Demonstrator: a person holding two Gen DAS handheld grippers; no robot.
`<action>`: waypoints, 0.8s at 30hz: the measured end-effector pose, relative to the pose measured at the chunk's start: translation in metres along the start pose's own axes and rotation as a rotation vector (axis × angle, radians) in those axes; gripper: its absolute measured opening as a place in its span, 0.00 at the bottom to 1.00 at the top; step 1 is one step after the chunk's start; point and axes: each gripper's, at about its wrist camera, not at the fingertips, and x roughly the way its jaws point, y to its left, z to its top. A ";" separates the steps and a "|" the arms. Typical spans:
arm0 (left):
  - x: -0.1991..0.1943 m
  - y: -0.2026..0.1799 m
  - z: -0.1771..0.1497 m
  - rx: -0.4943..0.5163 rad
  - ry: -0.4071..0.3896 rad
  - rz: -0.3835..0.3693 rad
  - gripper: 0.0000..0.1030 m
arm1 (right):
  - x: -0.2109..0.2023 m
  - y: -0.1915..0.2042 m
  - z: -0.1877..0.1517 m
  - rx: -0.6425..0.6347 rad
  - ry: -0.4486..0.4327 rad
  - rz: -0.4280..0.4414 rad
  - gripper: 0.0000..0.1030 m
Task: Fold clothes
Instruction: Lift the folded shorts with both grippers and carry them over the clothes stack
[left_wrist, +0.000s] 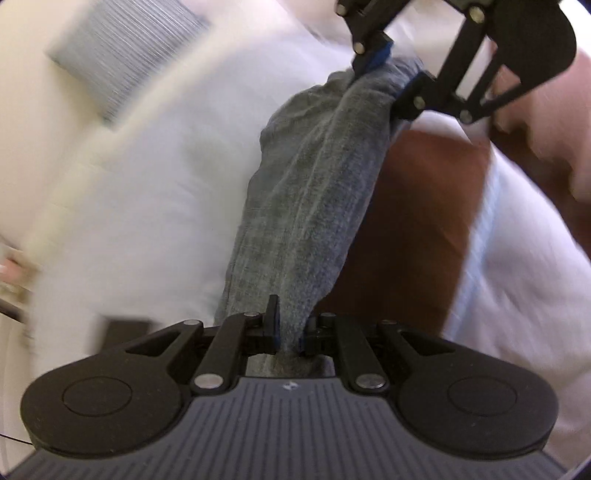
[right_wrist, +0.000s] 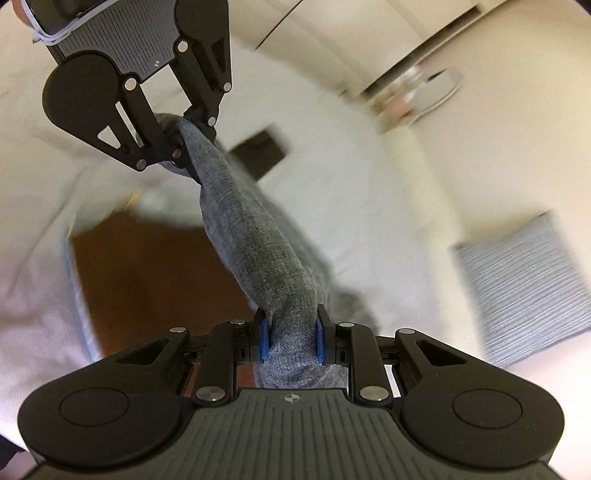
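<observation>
Left wrist view: the left tool (left_wrist: 290, 328) pinches one end of a grey, soft knitted garment (left_wrist: 306, 199), stretched in the air toward the right tool (left_wrist: 388, 70), which clamps the other end.

Right wrist view: the garment (right_wrist: 258, 243) hangs above a white bed (right_wrist: 351, 155). It looks light and limp; corners seem the best holds.

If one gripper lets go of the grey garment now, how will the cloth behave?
Likely floppy: the grey garment is bunched into a soft rope between the left gripper and right gripper, with creases and no stiffness. The freed end would probably drop and hang. Its fuzzy knit looks grippy, so slipping from the other seems unlikely.
</observation>
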 end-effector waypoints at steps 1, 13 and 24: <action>0.016 -0.014 -0.007 0.005 0.022 -0.025 0.09 | 0.018 0.013 -0.012 -0.007 0.029 0.043 0.21; 0.035 -0.056 -0.024 0.212 -0.022 0.072 0.11 | 0.041 0.054 -0.054 -0.036 0.029 0.104 0.30; 0.052 -0.077 -0.047 0.358 -0.056 0.129 0.11 | 0.044 0.076 -0.061 -0.094 0.074 0.002 0.26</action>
